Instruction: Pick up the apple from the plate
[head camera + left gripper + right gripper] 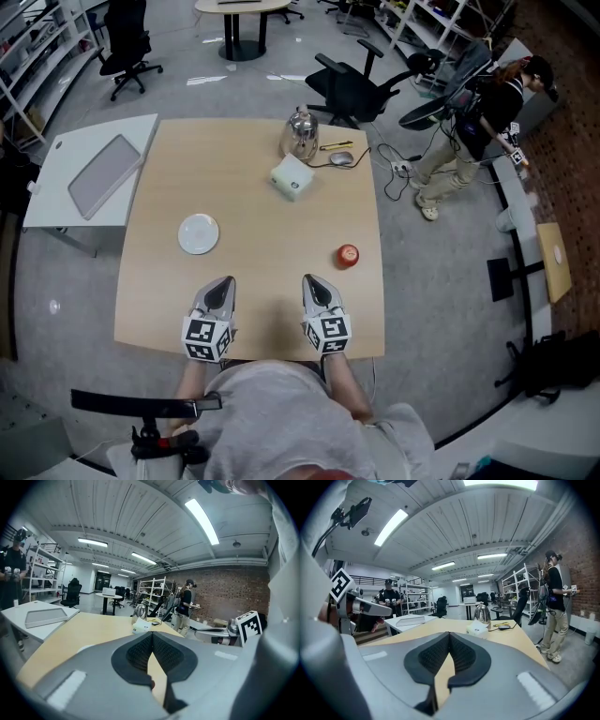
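Note:
The red apple (347, 255) lies on the bare tabletop at the right, apart from the white plate (198, 233), which is empty at the left. Both grippers rest side by side at the near table edge, pointing away from me. My left gripper (225, 281) is shut with nothing between its jaws, short of the plate. My right gripper (311, 279) is also shut and empty, with the apple a little ahead and to its right. The left gripper view shows its own closed jaws (152, 633), and the right gripper view the same (449, 633). Neither gripper view shows the apple.
A metal kettle (301, 134), a white box (292, 176) and a mouse (341, 158) with its cable stand at the table's far side. A white side table with a grey tray (103, 173) adjoins the left. Office chairs (352, 89) and a standing person (478, 122) are beyond.

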Tool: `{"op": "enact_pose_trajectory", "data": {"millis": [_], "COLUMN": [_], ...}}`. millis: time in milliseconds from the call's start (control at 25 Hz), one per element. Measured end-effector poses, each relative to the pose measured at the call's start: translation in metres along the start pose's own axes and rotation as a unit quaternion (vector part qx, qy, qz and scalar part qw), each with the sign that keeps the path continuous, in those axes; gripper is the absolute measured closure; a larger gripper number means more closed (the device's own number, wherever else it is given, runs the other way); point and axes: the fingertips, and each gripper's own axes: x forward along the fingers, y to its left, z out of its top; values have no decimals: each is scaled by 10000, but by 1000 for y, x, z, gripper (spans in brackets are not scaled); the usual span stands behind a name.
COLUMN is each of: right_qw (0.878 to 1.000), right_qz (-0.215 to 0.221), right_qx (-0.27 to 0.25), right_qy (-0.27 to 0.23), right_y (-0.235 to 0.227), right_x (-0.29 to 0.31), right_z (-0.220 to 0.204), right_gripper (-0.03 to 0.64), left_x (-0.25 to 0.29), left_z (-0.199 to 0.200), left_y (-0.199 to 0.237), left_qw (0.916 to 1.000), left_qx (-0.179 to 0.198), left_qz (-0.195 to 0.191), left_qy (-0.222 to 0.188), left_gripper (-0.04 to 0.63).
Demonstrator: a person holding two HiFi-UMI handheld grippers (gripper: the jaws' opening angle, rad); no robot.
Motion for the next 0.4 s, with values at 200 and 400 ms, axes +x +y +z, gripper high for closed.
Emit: {"op": "enact_pose_trajectory", "data": {"millis": [200, 400], "right_qw": [10000, 10000], "right_qz": [10, 21], "right_qx": [6, 15], "right_qy": [-19, -30], "right_y": [0, -1], "right_x": [-1, -3], "right_z": [1, -2], "right_gripper": [612, 612], "left_x": [-1, -1], "left_z": [1, -1], "left_y": [0, -3], "left_qw": [10000, 10000], "left_qx": [-3, -1], "left_qz": [29, 30], "left_qy": [-7, -17], "left_gripper": [575, 575]}}
